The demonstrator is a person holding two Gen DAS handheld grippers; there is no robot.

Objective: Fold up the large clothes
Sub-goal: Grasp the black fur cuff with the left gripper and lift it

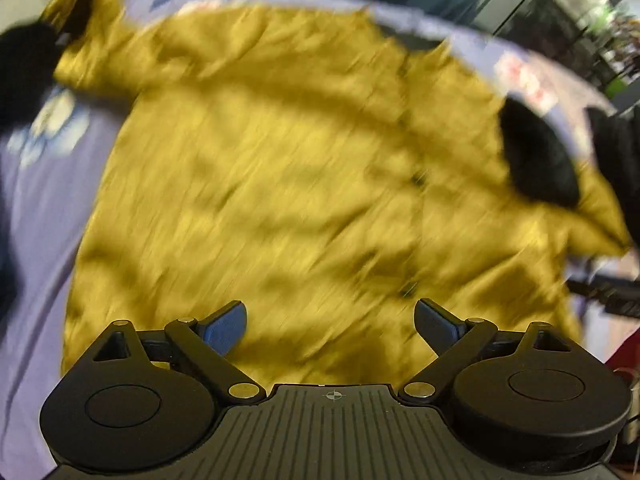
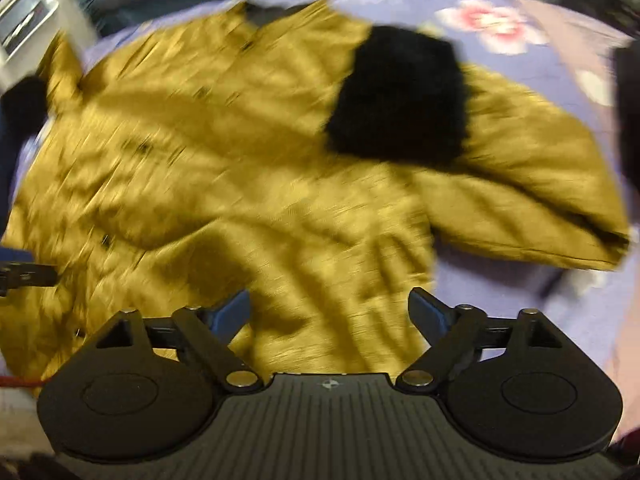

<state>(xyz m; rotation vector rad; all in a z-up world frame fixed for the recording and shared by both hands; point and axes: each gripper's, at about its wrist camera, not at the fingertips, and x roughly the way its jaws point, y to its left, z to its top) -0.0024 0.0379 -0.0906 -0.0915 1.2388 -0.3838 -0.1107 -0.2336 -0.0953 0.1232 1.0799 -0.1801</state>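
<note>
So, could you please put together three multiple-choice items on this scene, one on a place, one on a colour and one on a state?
1. Where does the jacket lie?
A. spread on the floral sheet
B. on a hanger
C. inside a box

2. What colour is the sleeve cuff?
A. white
B. black
C. red

3. How does the right gripper stand?
A. shut on the cuff
B. shut on the hem
C. open, holding nothing

Answers: 1 A, the mustard cloth lies flat with lilac flowered sheet around it. 2 B, the fuzzy cuff is black against the yellow sleeve. 3 C, its blue pads stand wide apart with nothing pinched.

No readable text, label, brand or number anywhere in either blurred view.
</note>
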